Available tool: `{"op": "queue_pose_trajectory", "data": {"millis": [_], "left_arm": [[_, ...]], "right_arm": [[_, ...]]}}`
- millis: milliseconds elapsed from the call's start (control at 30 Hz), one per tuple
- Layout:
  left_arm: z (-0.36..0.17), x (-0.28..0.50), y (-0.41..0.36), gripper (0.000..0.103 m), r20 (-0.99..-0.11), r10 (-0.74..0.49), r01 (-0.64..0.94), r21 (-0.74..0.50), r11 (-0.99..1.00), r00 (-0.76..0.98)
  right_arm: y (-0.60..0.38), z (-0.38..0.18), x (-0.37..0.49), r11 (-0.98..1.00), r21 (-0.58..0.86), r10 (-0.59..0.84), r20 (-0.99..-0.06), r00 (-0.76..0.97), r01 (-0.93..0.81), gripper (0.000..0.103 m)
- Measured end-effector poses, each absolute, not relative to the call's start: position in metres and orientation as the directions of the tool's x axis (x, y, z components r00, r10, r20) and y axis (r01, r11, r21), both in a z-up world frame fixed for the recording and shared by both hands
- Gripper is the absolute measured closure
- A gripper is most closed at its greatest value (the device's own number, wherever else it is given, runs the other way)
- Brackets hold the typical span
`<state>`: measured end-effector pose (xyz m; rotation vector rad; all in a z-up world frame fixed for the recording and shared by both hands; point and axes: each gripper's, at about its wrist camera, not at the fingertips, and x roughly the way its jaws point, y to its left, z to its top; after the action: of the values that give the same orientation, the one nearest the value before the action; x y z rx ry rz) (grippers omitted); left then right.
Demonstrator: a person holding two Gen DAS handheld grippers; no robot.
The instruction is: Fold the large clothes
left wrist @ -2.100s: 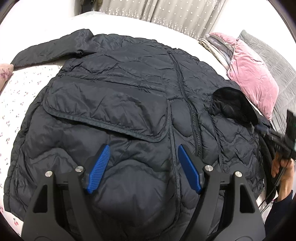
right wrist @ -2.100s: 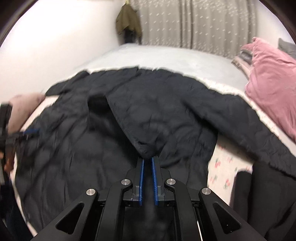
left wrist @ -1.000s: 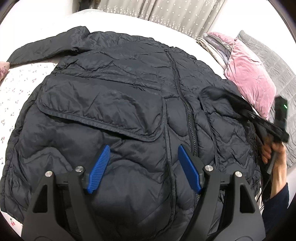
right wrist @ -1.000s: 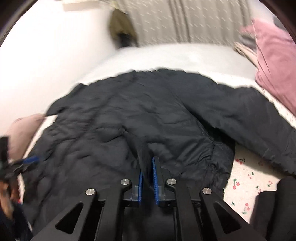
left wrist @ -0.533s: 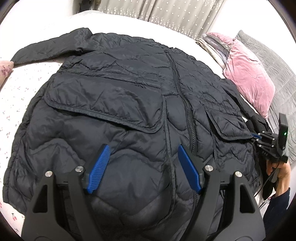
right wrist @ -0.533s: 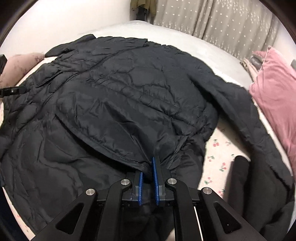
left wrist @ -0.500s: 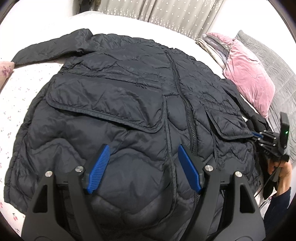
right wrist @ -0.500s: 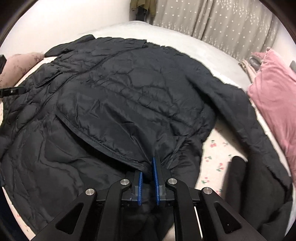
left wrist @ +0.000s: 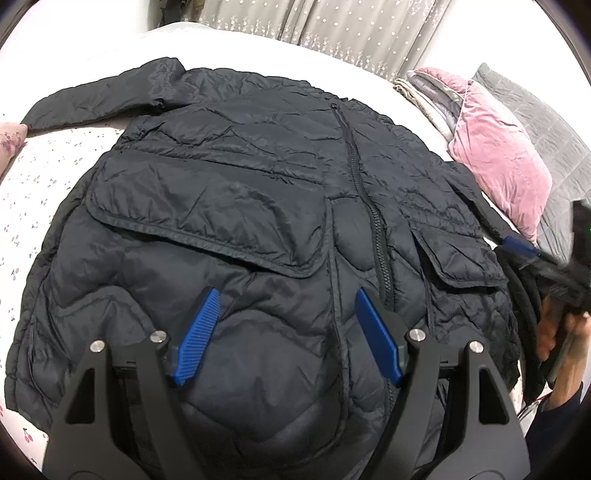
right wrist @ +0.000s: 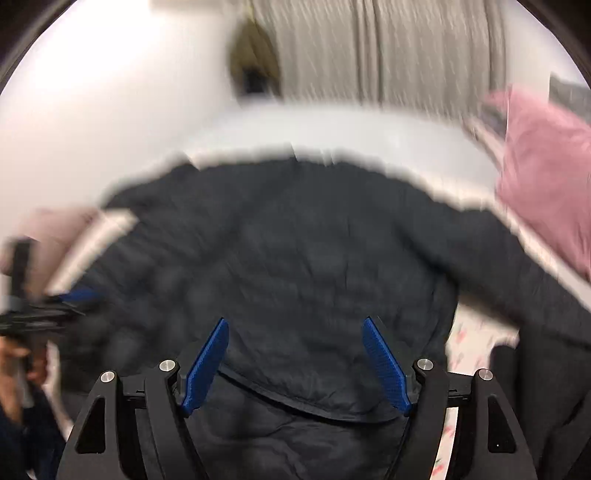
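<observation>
A large black quilted jacket (left wrist: 258, 229) lies spread front-up on the bed, zipper (left wrist: 369, 206) closed, with a wide flap pocket on each side. One sleeve (left wrist: 99, 99) stretches to the far left. My left gripper (left wrist: 286, 332) is open and empty, hovering over the jacket's lower front. My right gripper (right wrist: 295, 363) is open and empty above the jacket (right wrist: 314, 258) near its right pocket flap; this view is motion-blurred. The right gripper also shows in the left wrist view (left wrist: 524, 251), at the jacket's right edge.
A pink velvet pillow (left wrist: 502, 155) and a grey quilt (left wrist: 546, 122) lie at the right. Folded cloths (left wrist: 424, 92) sit behind the pillow. The cherry-print sheet (left wrist: 33, 184) shows at the left. Curtains (left wrist: 332, 29) hang at the back.
My right gripper has opened and let go of the jacket's right pocket flap, which now lies flat. It is moving quickly. My left gripper has stayed open in place.
</observation>
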<state>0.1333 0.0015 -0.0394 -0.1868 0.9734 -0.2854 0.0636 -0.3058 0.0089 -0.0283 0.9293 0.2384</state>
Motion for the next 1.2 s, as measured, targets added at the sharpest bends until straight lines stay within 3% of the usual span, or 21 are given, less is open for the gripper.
{"op": "queue_pose_trajectory", "data": {"millis": [200, 433, 533, 633, 733, 800, 967, 1200], "left_arm": [[-0.049, 0.144, 0.007, 0.027, -0.812, -0.277, 0.107, -0.259, 0.960, 0.514], [-0.054, 0.142, -0.002, 0.027, -0.839, -0.226, 0.125, -0.189, 0.974, 0.495], [-0.045, 0.138, 0.007, 0.027, -0.804, -0.307, 0.126, -0.283, 0.951, 0.508], [-0.035, 0.133, 0.017, 0.027, -0.769, -0.365, 0.108, -0.365, 0.925, 0.525], [-0.028, 0.134, 0.015, 0.026, -0.762, -0.341, 0.110, -0.339, 0.934, 0.551], [-0.024, 0.141, 0.015, 0.025, -0.770, -0.281, 0.063, -0.301, 0.952, 0.572], [-0.020, 0.164, 0.011, 0.021, -0.793, -0.285, 0.022, -0.325, 0.945, 0.538], [-0.021, 0.202, -0.014, 0.021, -0.778, -0.323, 0.017, -0.373, 0.928, 0.539]], "right_arm": [[-0.303, -0.052, 0.075, 0.977, 0.074, 0.147, -0.911, 0.386, -0.200, 0.028], [-0.296, -0.069, 0.078, 0.977, 0.043, 0.116, -0.930, 0.348, -0.209, 0.027], [-0.307, -0.048, 0.073, 0.972, 0.105, 0.181, -0.904, 0.388, -0.209, 0.027], [-0.357, -0.001, 0.063, 0.963, 0.247, 0.264, -0.784, 0.562, -0.106, 0.027], [-0.415, 0.016, 0.052, 0.913, 0.404, 0.264, -0.688, 0.676, 0.055, 0.027], [-0.447, 0.010, 0.053, 0.885, 0.433, 0.211, -0.701, 0.681, 0.172, 0.027], [-0.501, 0.000, 0.038, 0.773, 0.542, 0.154, -0.664, 0.731, 0.330, 0.027], [-0.542, 0.008, 0.039, 0.649, 0.654, 0.124, -0.595, 0.795, 0.388, 0.027]]}}
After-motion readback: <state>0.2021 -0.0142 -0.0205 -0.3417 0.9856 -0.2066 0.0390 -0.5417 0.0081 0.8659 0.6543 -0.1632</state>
